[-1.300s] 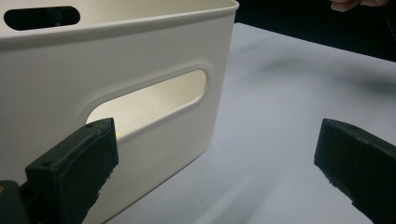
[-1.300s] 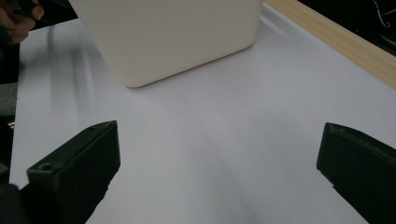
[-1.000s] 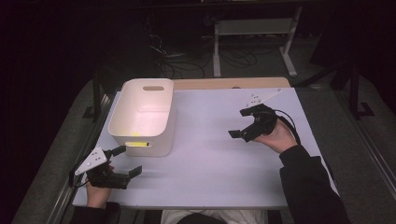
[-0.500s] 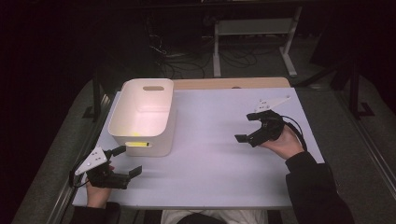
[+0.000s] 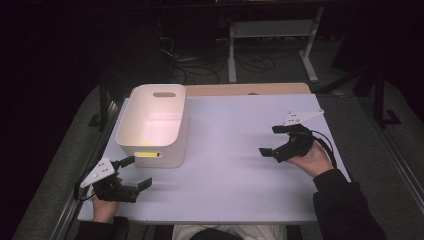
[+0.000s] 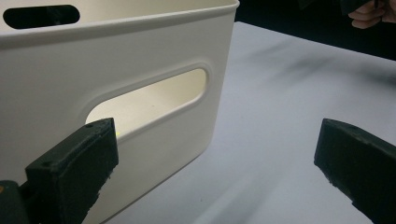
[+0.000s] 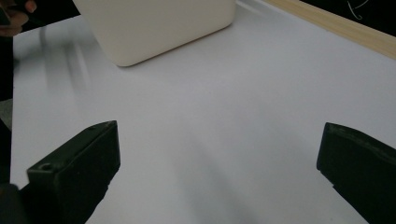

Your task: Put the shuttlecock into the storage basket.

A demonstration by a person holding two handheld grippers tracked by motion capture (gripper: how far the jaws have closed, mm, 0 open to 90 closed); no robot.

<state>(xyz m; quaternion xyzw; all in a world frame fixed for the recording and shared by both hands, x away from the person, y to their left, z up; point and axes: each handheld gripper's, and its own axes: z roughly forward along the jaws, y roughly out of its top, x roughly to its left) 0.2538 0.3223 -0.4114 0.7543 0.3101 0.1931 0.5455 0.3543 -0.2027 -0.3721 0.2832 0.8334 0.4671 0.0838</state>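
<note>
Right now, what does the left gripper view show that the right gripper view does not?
The left gripper view alone shows the handle slot in the near wall of the white bin, with the pale inside behind it. The right gripper view alone shows the wooden strip along the table's edge. Both share the bin, the white table top and open black jaws.

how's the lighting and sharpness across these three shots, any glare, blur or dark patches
High view: the table is lit and everything beyond it falls into near black; the white bin glows inside, without harsh glare. Left gripper view: bin wall sharp, soft streaky shadows on the table, the near jaws slightly soft. Right gripper view: even light, faint blurred shadow streaks near the bin.
</note>
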